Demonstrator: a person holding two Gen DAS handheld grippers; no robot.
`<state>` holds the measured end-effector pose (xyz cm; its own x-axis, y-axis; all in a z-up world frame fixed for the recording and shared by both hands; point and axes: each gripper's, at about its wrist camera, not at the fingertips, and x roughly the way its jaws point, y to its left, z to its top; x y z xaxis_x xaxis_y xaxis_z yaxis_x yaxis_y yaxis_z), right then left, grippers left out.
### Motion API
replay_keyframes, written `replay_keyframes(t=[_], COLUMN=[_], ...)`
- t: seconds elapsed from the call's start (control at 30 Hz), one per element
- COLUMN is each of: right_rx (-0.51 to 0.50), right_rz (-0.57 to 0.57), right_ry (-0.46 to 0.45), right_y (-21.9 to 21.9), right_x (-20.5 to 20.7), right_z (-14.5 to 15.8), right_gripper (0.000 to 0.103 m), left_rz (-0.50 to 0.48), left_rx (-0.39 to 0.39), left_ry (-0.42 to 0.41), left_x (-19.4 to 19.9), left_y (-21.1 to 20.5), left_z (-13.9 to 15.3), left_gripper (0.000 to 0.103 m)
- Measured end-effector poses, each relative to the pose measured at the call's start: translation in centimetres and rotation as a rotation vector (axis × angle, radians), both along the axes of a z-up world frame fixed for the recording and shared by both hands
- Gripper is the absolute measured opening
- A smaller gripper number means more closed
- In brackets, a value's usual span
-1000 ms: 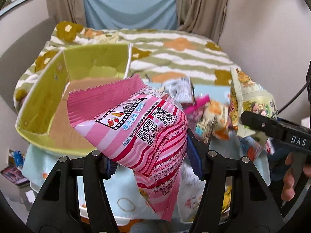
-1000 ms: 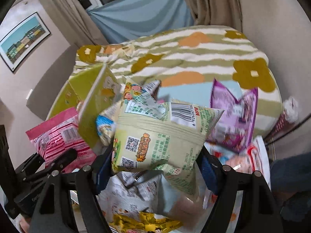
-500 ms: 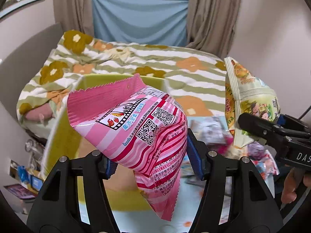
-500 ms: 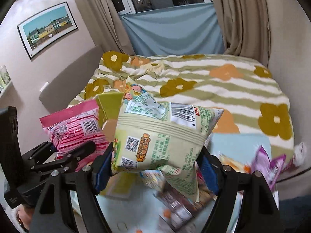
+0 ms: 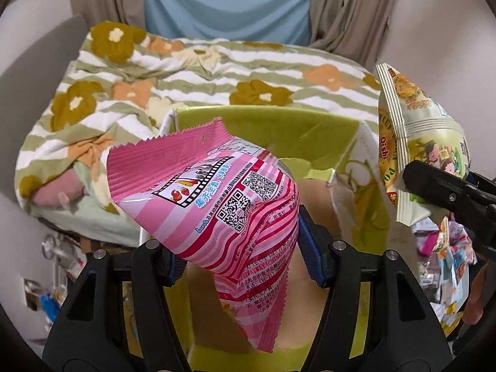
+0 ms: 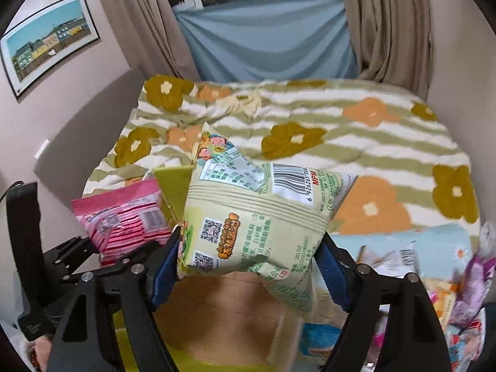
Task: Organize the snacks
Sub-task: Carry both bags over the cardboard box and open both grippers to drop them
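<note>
**Both snack bags now over the green box**

Carried from above the snack pile to above the open box since a second ago. Left tool [image 5: 245,251] pinching the pink striped snack bag [image 5: 217,204] between its blue pads, bag tilted, crimped top edge up and to the left, lower tail hanging down past the pads. Directly below: yellow-green box [image 5: 279,130] with a brown cardboard floor, set in front of the flowered bed [image 5: 186,71]. Right tool [image 6: 248,263] clamped on the pale green snack bag [image 6: 257,217], barcode side facing the camera, one corner drooping toward the lower right. Under it, the same box's cardboard floor [image 6: 229,310]. Pink bag seen at left in the right wrist view, close beside the green one but apart. Remaining loose snacks [image 6: 458,294] heaped at right on a light blue tabletop [image 6: 434,238]. Framed picture [image 6: 49,49] on the left wall, curtains [image 6: 393,24] and a blue cloth behind the bed.
</note>
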<state>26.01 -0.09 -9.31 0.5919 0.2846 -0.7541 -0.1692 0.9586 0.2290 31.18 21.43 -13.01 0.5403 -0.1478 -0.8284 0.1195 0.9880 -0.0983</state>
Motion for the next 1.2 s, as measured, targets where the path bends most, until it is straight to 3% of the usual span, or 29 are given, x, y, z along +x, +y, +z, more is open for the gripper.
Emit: replay_keyframes(t=[0.13, 0.17, 0.2, 0.27, 0.43, 0.7, 0.87, 1.07, 1.13, 1.2], right_rx=[0.010, 0.003, -0.006, -0.036, -0.093, -0.065, -0.092, -0.103, -0.094, -0.106], right_rz=[-0.045, -0.053, -0.058, -0.070, -0.057, 0.039, 0.113, 0.102, 0.092, 0.101], right_ry=[0.033, 0.038, 0.038, 0.033, 0.039, 0.093, 0.097, 0.142, 0.148, 0.150], right_y=[0.3, 0.2, 0.2, 0.3, -0.1, 0.8, 3.1, 4.2, 4.1, 4.3], right_x=[1.0, 1.1, 1.0, 0.9, 0.5, 0.8, 2.5, 5.2, 5.6, 5.7], right_z=[-0.8, -0.8, -0.7, -0.5, -0.9, -1.6, -2.8, -5.6, -6.0, -6.1], right_gripper=[0.077, 0.077, 0.077, 0.077, 0.078, 0.079, 0.079, 0.079, 0.082, 0.103], left_rz=[-0.033, -0.038, -0.042, -0.038, -0.022, 0.050, 0.058, 0.057, 0.056, 0.056], left_rx=[0.009, 0.007, 0.006, 0.023, 0.066, 0.039, 0.065, 0.077, 0.075, 0.074], left_ry=[0.025, 0.037, 0.045, 0.028, 0.006, 0.012, 0.012, 0.025, 0.027, 0.031], left_x=[1.5, 1.9, 1.9, 1.7, -0.1, -3.3, -3.0, -2.3, -2.2, -2.2], left_y=[-0.3, -0.4, -0.6, -0.7, -0.4, 1.2, 1.7, 2.3, 2.4, 2.5], left_z=[-1.5, -1.9, -2.1, -2.0, -1.2, -0.1, 0.0, -0.8, -1.0, -1.1], left_gripper=[0.061, 0.068, 0.085, 0.103, 0.103, 0.103, 0.103, 0.103, 0.103, 0.103])
